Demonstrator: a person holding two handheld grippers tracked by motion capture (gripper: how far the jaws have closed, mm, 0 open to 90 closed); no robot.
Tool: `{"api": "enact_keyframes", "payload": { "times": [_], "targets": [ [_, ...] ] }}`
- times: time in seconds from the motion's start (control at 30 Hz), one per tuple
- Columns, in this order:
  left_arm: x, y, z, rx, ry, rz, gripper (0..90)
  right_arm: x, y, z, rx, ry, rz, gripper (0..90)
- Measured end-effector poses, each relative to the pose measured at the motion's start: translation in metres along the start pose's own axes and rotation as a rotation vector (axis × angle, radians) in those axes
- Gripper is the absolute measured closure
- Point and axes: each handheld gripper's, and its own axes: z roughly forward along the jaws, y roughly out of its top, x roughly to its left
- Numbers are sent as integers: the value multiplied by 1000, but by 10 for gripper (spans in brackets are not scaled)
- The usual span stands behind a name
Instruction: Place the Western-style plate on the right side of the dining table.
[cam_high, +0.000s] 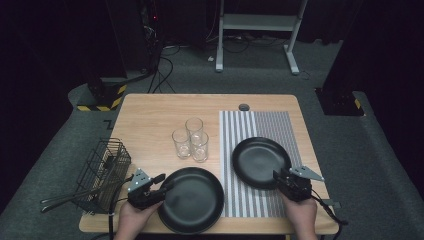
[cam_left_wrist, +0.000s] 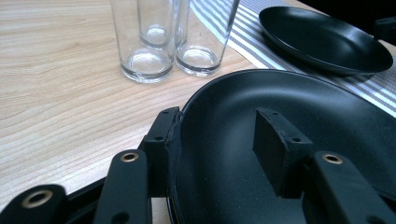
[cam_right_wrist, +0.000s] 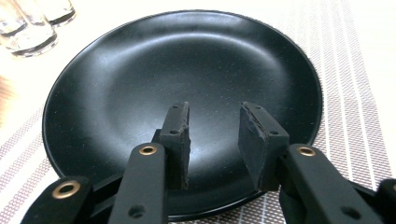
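1. Risk, left side: the left tool (cam_high: 161, 186) straddled the rim of the near black plate (cam_high: 196, 200) at about its 9 o'clock edge, one pad outside, one inside. The plate overhung the front edge of the table (cam_high: 150, 115); a careless pull toward 6 o'clock could, I judged, tip it off.
2. Risk, centre: three drinking glasses (cam_high: 191, 139) stood bunched at 12 o'clock of the near plate. A lift or swing of that plate toward them could knock them over.
3. Risk, right side: the far black plate (cam_high: 260, 161) lay on the striped placemat (cam_high: 272, 125); dragging it could rumple the mat.
4. Left tool: jaws stood wide over the rim; the outer pad (cam_left_wrist: 161, 140) lay against the edge, the inner pad (cam_left_wrist: 275, 144) stood clear of it. Released, not clenched.
5. Right tool (cam_right_wrist: 214, 140): jaws parted, at the far plate's 5 o'clock rim, pads hanging over its inner slope with nothing pinched. Released.
6. Wire basket (cam_high: 102, 170) sat at 9 o'clock, well apart.
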Motion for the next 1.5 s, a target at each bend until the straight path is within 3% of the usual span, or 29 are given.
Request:
{"api": "enact_keyframes", "payload": {
  "times": [0.2, 0.3, 0.83, 1.5],
  "targets": [
    [-1, 2, -2, -11, 15, 15, 514, 4, 0, 2, 7, -3, -30, 596],
    [-1, 4, -4, -19, 10, 23, 514, 13, 2, -2, 0, -47, -76, 556],
    [-3, 3, -1, 1, 9, 17, 474, 46, -7, -17, -31, -53, -101, 523],
    [0, 3, -2, 11, 36, 17, 449, 95, -11, 6, -17, 55, -160, 530]
  ]
}}
